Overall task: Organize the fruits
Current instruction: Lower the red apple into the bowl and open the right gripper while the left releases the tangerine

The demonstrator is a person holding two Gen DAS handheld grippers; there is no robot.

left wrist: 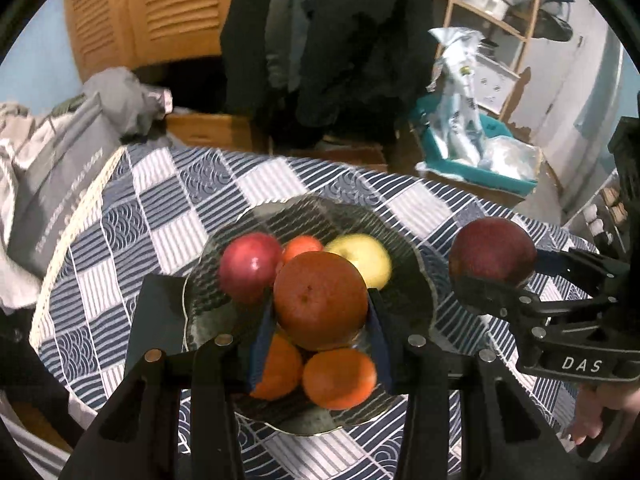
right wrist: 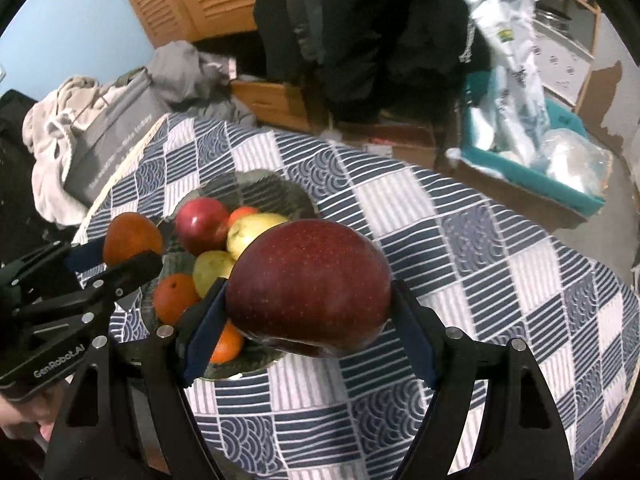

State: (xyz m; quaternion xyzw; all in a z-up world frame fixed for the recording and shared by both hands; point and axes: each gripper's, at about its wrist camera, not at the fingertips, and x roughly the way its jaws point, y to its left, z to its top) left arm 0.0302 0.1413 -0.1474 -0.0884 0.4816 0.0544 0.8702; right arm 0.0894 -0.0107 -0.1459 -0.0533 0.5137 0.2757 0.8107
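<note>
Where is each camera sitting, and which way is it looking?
Left wrist: on the left gripper, looking along its fingers over the glass bowl; it grips an orange; the right gripper shows at right.
Right wrist: on the right gripper, looking across the checked tablecloth; it grips a dark red apple; the left gripper shows at left.
Shared: bowl, fruit, tablecloth, teal box.

Glass plate (left wrist: 404, 236), dark and scallop-rimmed, sat on the checked counter. On it: small red apple (left wrist: 250, 266) at 11 o'clock, yellow apple (left wrist: 366, 260) at 1, two oranges (left wrist: 339, 378) at 6. Dull reddish-orange fruit (left wrist: 320, 300) was held above the plate's centre; large dark-red apple (right wrist: 310, 286) was held off its 3 o'clock rim.
</note>
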